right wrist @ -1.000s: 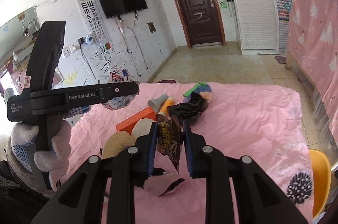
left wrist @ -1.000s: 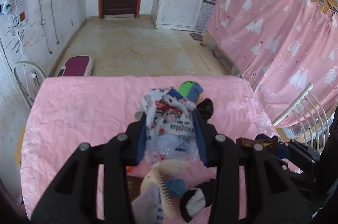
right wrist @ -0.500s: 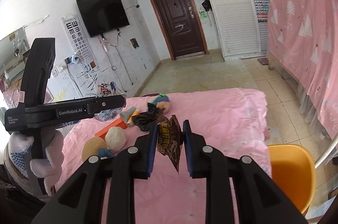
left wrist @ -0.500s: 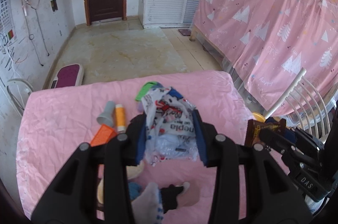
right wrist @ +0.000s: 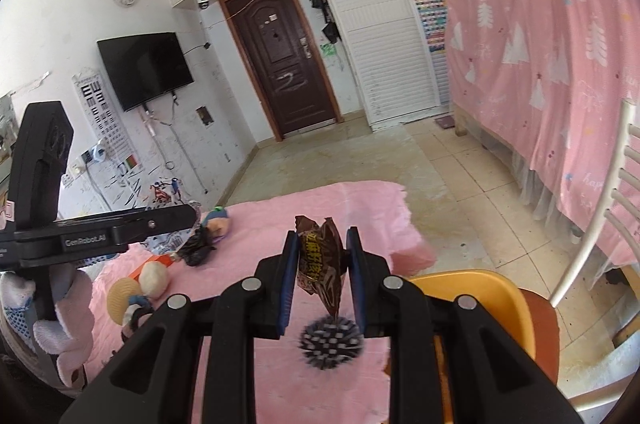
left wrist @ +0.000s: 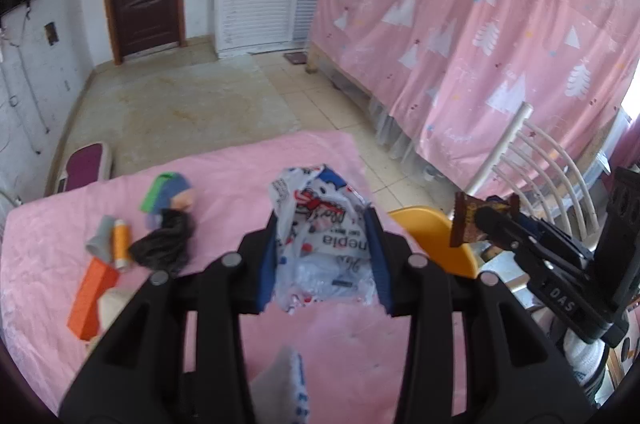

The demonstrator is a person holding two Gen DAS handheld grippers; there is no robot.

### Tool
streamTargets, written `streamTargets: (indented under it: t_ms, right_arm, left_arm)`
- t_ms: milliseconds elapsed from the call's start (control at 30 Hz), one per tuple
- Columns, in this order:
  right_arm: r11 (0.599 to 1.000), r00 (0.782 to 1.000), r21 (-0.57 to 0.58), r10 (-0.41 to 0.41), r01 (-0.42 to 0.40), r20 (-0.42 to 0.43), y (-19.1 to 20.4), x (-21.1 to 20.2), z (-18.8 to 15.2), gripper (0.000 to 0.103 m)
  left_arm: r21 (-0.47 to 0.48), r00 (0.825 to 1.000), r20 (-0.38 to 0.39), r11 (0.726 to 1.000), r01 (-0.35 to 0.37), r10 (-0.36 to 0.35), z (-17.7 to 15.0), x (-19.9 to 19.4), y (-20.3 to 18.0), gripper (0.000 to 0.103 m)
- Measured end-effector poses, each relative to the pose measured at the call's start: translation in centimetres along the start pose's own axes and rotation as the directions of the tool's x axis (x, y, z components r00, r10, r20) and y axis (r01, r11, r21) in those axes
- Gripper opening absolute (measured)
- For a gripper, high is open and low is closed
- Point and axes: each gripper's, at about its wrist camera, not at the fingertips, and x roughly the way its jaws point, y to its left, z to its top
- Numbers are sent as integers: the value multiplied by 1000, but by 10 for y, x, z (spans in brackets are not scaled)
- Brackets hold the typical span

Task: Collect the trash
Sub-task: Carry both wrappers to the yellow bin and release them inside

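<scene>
Trash, two pieces: crumpled white printed wrapper [left wrist: 320, 244] pinched in left gripper [left wrist: 322, 248]; brown snack wrapper [right wrist: 322, 264] pinched in right gripper [right wrist: 322, 276], both held clear above pink-covered table [left wrist: 340, 340], apparently bound for orange bin [right wrist: 480, 296] beside it.

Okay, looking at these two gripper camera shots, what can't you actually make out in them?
- Where the trash is headed: no bin shows in either view.
- Yellow chair: right wrist view, its seat is largely hidden by the gripper body and pink table cloth.
- Items under the left gripper: left wrist view, cut off by its black fingers and the white printed wrapper.
- Brown wrapper print: too small and creased to read.
</scene>
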Motion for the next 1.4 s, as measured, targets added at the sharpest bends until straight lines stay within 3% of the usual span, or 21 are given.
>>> streamTargets:
  t_ms: [300, 533, 867, 933, 1000, 1400]
  right_arm:
    - [996, 997, 58, -70, 70, -12, -59, -8, -13, 14]
    - [991, 997, 118, -61, 65, -42, -94, -4, -25, 15]
    - [979, 998, 192, -63, 67, -26, -115, -10, -33, 35]
    - [976, 997, 204, -73, 76, -19, -120, -13, -33, 36]
    - [974, 997, 212, -79, 80, -16, -121, -15, -33, 38]
    - [983, 997, 164, -78, 79, -14, -96, -17, -27, 44]
  left_arm:
    - [66, 997, -36, 995, 70, -68, 5, 32, -59, 38]
    - [108, 993, -76, 989, 103, -95, 7, 54, -94, 38]
    - [144, 983, -124, 977, 156, -138, 9, 78, -133, 41]
    - [145, 981, -132, 976, 162, -143, 8, 80, -136, 50]
    - [140, 980, -132, 976, 168, -150, 8, 80, -137, 77]
    - [97, 986, -91, 984, 151, -142, 7, 57, -116, 78]
